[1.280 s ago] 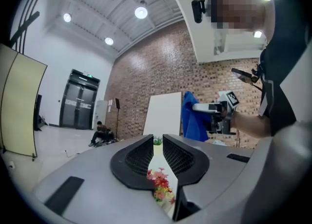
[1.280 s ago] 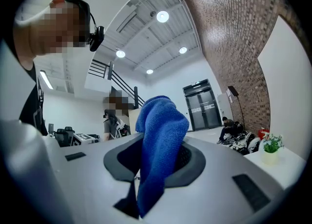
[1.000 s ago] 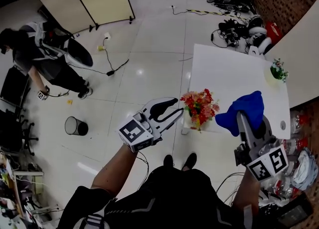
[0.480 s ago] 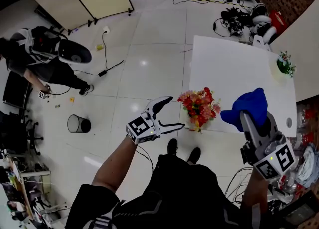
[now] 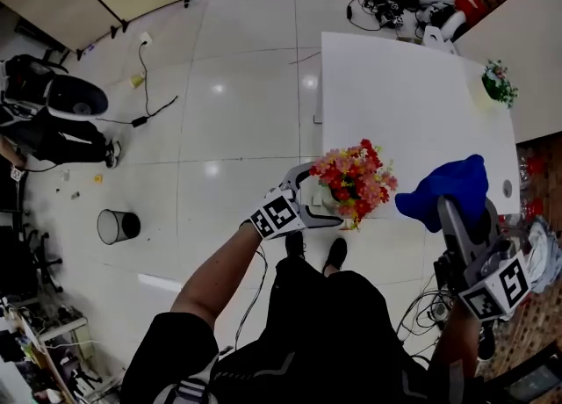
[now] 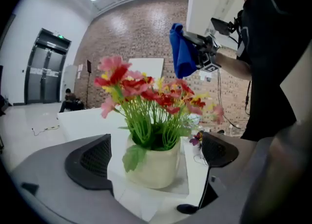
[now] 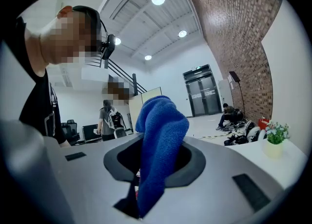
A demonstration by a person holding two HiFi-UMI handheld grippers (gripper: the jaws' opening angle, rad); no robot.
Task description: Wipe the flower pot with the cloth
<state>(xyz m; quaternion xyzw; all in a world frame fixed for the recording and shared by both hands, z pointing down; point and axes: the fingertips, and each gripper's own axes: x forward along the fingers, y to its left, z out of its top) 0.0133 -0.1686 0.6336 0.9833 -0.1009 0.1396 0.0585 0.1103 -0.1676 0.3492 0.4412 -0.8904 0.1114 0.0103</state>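
White table [image 5: 413, 86] above a glossy tiled floor [image 5: 237, 130] carries the cream flower pot [image 6: 153, 162], full of red and pink flowers [image 6: 141, 84], at its near edge. Left gripper [image 5: 321, 198] has just been opening its jaws; they stand wide with the pot between them, pads clear of it. Right gripper [image 5: 458, 218], off to the side, pinches the blue cloth [image 7: 161, 135], which bunches above its jaws.
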